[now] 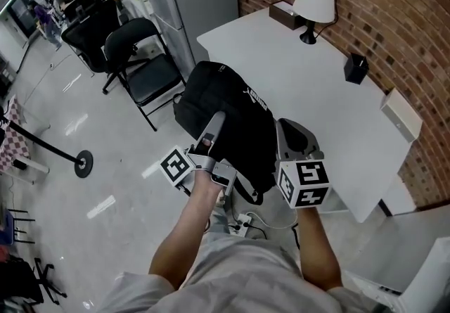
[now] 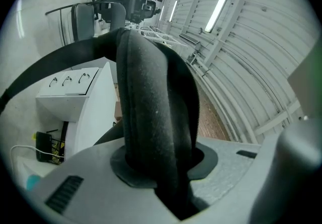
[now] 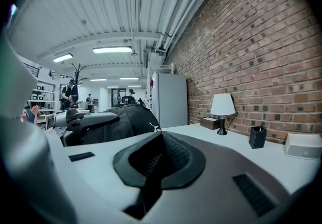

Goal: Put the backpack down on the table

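Note:
A black backpack (image 1: 225, 104) hangs in the air just off the near left edge of the white table (image 1: 302, 86). My left gripper (image 1: 214, 122) is shut on a thick padded shoulder strap (image 2: 151, 107), which fills the jaws of that gripper (image 2: 161, 167) and arches up over them. Against the bag's right side, my right gripper (image 1: 285, 129) has its jaws (image 3: 156, 162) closed on what looks like a thin ribbed black strap. In the right gripper view the backpack (image 3: 118, 120) bulges at the left, with the table (image 3: 241, 142) ahead.
On the table stand a white lamp (image 1: 314, 2), a brown tissue box (image 1: 285, 15), a black pen holder (image 1: 356, 69) and a white box (image 1: 401, 113) along the brick wall. A black folding chair (image 1: 144, 65) stands to the left, and a power strip (image 1: 242, 220) lies on the floor.

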